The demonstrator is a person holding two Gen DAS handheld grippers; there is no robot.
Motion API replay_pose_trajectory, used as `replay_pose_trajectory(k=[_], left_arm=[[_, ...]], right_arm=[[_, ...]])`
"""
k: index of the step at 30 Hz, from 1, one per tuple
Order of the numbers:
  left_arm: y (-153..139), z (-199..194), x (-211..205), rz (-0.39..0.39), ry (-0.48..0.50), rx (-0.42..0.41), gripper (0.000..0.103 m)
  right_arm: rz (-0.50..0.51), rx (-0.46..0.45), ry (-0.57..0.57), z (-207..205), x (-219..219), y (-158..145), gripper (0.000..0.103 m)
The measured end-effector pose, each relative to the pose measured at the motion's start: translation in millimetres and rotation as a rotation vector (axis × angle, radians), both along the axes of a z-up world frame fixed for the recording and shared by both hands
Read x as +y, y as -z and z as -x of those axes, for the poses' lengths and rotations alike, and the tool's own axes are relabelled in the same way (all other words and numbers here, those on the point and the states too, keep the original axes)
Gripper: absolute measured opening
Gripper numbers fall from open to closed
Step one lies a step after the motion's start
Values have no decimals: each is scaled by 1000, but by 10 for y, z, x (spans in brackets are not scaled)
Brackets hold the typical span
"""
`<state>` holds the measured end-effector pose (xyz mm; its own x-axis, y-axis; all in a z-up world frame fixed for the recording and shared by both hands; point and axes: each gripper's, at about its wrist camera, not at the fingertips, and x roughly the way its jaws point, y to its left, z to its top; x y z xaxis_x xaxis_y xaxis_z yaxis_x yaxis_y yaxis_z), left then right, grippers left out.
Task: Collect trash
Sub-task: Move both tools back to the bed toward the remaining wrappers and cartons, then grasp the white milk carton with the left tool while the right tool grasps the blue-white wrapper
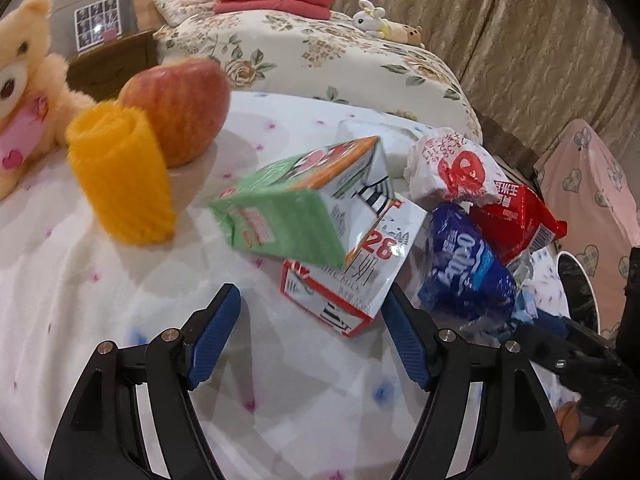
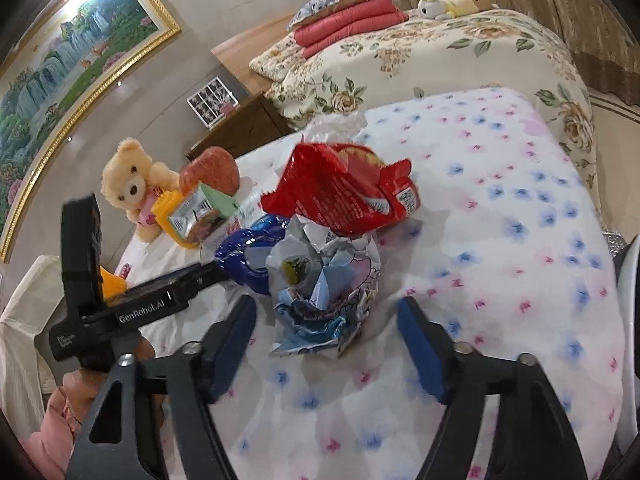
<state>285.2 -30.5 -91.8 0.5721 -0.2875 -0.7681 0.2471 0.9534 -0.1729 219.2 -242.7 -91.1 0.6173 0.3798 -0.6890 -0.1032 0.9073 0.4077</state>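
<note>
Both claws gape wide, holding nothing: left claw (image 1: 310,334) before the milk carton (image 1: 352,276); right claw (image 2: 326,338) around the crumpled wrapper (image 2: 332,292). Bare bedsheet (image 2: 520,240) lies rightward. Only the right view shows the painting (image 2: 68,80).

Green-and-orange cardboard carton (image 1: 292,204) lies atop white-and-red milk carton (image 1: 352,280) mid-table on flower-print tablecloth (image 1: 120,300). Toward the far left edge: yellow foam fruit sleeve (image 1: 120,176), red apple (image 1: 180,108) behind it, cream teddy bear (image 1: 24,92) leftmost. Toward the right edge: crumpled white paper wrapper (image 1: 448,168), red plastic snack bag (image 1: 516,220), blue plastic wrapper (image 1: 464,264) nearest.
</note>
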Motion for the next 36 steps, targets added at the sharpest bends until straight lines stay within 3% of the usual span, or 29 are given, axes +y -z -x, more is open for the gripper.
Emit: replay_pose_trajectory(k=[3, 5, 6, 11, 19, 27, 31, 33, 34, 36], left_arm=[[-23, 1, -59, -10, 19, -24, 71], [-41, 33, -111, -16, 49, -42, 51], [-43, 55, -144, -29, 61, -49, 51], [-113, 231, -164, -41, 74, -94, 50], [-171, 821, 155, 76, -45, -104, 49], [-58, 1355, 222, 123, -43, -43, 49], [-37, 1434, 163, 81, -21, -48, 50], [-65, 1417, 153, 66, -19, -51, 59], [-75, 1399, 150, 62, -16, -53, 66], [-87, 1363, 136, 40, -19, -66, 68]], right_arm=[[6, -2, -6, 10, 19, 2, 39], [-5, -2, -8, 23, 5, 7, 32], [-9, -4, -8, 26, -5, 3, 30], [-26, -16, -16, 130, -22, -29, 27], [-64, -32, -11, 454, -154, -78, 27], [-20, -38, -29, 759, -167, -146, 27], [-37, -18, -23, 769, -163, -123, 40], [-40, -17, -26, 773, -141, -120, 62], [-47, -18, -31, 768, -120, -116, 68], [-34, -18, -36, 761, -70, -105, 72]])
